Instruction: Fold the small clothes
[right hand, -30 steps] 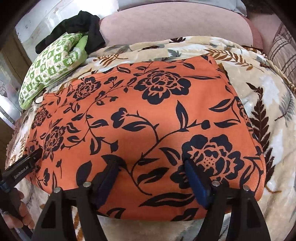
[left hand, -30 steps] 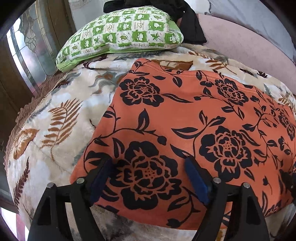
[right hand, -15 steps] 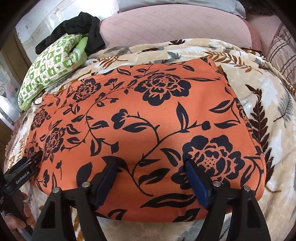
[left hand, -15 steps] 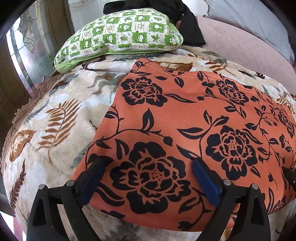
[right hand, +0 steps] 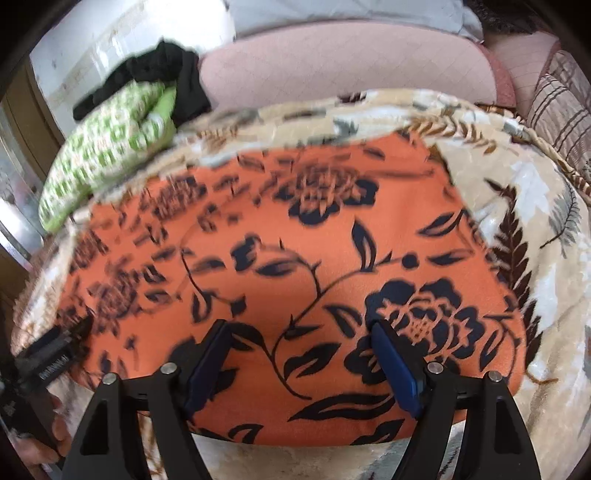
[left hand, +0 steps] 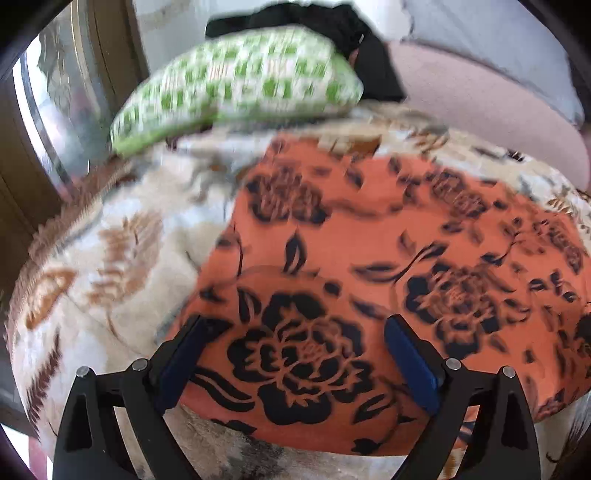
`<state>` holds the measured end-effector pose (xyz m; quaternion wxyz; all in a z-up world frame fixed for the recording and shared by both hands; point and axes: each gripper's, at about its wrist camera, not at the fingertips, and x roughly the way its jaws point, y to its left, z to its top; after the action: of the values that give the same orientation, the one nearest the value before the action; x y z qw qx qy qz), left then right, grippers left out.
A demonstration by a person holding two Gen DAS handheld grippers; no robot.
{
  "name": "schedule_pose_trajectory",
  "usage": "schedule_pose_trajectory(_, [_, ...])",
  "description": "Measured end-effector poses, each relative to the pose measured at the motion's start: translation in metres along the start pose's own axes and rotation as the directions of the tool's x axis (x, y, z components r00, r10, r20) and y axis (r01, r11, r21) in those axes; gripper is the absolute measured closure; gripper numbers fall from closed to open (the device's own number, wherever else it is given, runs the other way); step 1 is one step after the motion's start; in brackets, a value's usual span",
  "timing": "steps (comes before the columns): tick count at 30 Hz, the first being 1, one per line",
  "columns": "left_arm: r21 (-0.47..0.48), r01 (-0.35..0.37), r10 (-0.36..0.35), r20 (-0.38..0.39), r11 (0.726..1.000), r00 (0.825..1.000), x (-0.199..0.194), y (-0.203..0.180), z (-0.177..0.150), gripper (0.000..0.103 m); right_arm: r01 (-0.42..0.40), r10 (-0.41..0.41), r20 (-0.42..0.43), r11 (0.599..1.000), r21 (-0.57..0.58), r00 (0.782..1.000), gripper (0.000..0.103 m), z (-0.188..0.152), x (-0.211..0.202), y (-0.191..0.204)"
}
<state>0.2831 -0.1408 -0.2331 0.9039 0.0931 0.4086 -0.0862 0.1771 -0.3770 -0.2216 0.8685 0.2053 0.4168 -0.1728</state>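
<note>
Orange floral garment (left hand: 369,266) lies spread flat on the leaf-print blanket (left hand: 110,258), its near hem close to the blanket's near edge. The left gripper (left hand: 295,354) hangs over the garment's near left corner, fingers spread wide after opening further just now; cloth shows between the blue pads, apparently ungripped, though blur makes contact hard to judge. The right gripper (right hand: 303,354) is poised over the near right corner (right hand: 480,350), jaws likewise wide, nothing pinched. A green checked pillow (left hand: 236,81) sits at the blanket's far left corner, dark clothing (left hand: 332,22) heaped behind it.
</note>
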Motion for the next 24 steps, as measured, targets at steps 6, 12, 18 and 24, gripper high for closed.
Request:
schedule_pose_trajectory(6, [0.074,0.170,-0.165,-0.064,0.983,0.984,-0.002,-0.030,-0.003,0.007,0.072,-0.073,0.001,0.995,0.066,0.997,0.022,0.007,0.001,-0.028])
schedule_pose_trajectory(12, [0.085,0.158,-0.151,-0.085,0.984,0.985,0.003,-0.042,-0.005,0.006,0.078,-0.077,0.024,0.997,-0.024,0.997,0.022,0.006,-0.003,-0.011])
schedule_pose_trajectory(18, [0.001,0.159,-0.159,0.002,0.987,0.987,-0.014,-0.030,0.005,0.006,0.142,-0.131,0.181,0.988,-0.054,0.975,0.022,0.016,-0.044,-0.001])
schedule_pose_trajectory(24, [-0.011,0.162,-0.162,0.020,0.987,0.987,-0.016,-0.033,0.009,0.006,0.257,-0.229,0.244,0.962,-0.092,0.942,0.022,0.020,-0.065,0.006])
